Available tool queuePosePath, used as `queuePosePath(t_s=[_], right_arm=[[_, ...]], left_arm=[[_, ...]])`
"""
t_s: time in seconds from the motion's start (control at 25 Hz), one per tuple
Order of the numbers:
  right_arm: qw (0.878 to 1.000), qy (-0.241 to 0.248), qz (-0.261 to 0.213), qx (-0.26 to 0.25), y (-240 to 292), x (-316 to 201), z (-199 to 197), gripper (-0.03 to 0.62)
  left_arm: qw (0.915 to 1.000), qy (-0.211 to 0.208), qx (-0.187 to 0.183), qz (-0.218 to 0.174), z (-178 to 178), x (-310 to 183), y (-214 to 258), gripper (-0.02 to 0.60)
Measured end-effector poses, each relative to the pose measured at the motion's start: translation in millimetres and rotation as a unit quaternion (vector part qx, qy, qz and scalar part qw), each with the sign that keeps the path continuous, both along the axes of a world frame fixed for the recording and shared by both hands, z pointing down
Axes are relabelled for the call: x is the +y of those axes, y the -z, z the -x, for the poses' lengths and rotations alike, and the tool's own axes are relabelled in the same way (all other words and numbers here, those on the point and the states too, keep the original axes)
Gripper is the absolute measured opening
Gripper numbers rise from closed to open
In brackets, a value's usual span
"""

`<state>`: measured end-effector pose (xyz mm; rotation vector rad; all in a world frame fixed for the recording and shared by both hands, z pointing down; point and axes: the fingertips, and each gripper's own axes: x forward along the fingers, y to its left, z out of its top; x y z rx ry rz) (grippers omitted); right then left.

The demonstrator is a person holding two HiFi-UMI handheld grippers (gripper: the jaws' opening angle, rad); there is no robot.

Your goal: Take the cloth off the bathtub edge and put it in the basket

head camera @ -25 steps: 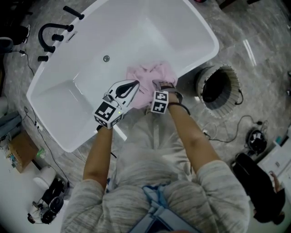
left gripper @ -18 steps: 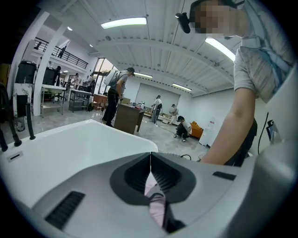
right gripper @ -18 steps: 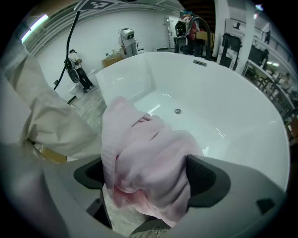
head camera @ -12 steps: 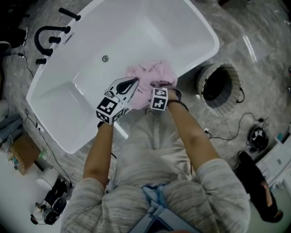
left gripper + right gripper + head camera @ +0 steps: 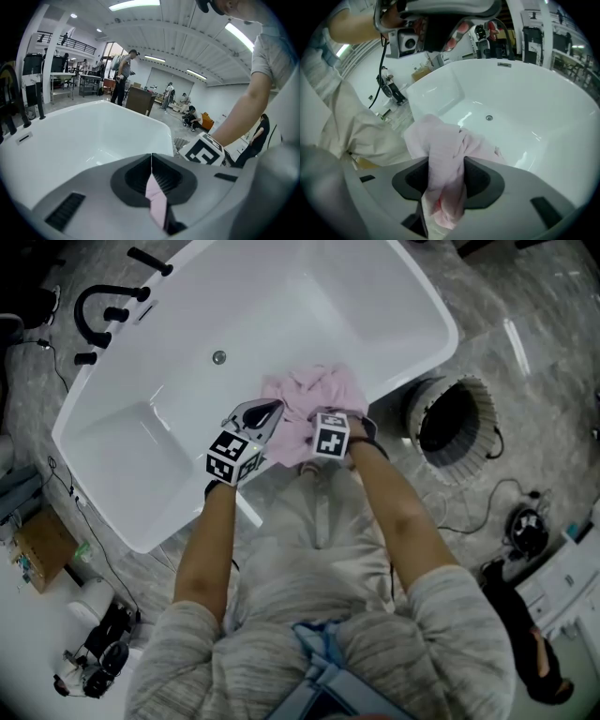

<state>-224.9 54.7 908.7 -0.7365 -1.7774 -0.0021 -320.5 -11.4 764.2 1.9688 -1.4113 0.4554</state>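
Your left gripper [image 5: 274,409] has its jaws together on a thin fold of the soft, crumpled pink cloth [image 5: 314,395], which lies on the glossy white bathtub's [image 5: 412,306] near rim. Your right gripper [image 5: 328,415] has jaws that were just closing, and they now squeeze a thick bunch.

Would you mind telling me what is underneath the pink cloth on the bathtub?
The pink cloth lies over the near rim of the bathtub, spilling onto the white inner wall. That stretch of rim is covered, so whatever else lies beneath cannot be seen.
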Motion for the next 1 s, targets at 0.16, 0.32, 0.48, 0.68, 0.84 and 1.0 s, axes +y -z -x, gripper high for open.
queuePosePath(t_s=[0.16, 0.32, 0.48, 0.68, 0.84, 1.0], right_arm=[[0.994, -0.099, 0.044, 0.013, 10.2, -4.7, 7.7, 0.107], [0.988, -0.136, 0.063, 0.024, 14.4, -4.2, 10.2, 0.098], [0.978, -0.19, 0.084, 0.017, 23.0, -9.7, 18.2, 0.089], [0.963, -0.255, 0.088, 0.009, 22.4, -27.1, 16.7, 0.087], [0.94, -0.314, 0.136, 0.001, 41.8, -31.6, 22.0, 0.087], [0.916, -0.364, 0.166, -0.014, 60.7, -40.3, 21.8, 0.087]], left_arm=[[1.0, 0.002, -0.001, 0.01, -1.5, 8.3, -1.8, 0.006], [0.9999, 0.003, 0.0, 0.011, 0.7, 8.5, 1.1, 0.006], [0.9999, 0.011, 0.004, 0.008, 5.4, 2.7, 2.6, 0.006], [0.9999, 0.014, 0.002, -0.001, 8.3, -4.2, 14.0, 0.006], [0.9998, 0.015, -0.004, -0.01, 14.7, -5.8, 28.7, 0.006], [0.9997, 0.017, -0.01, -0.013, 17.3, -5.4, 39.9, 0.006]])
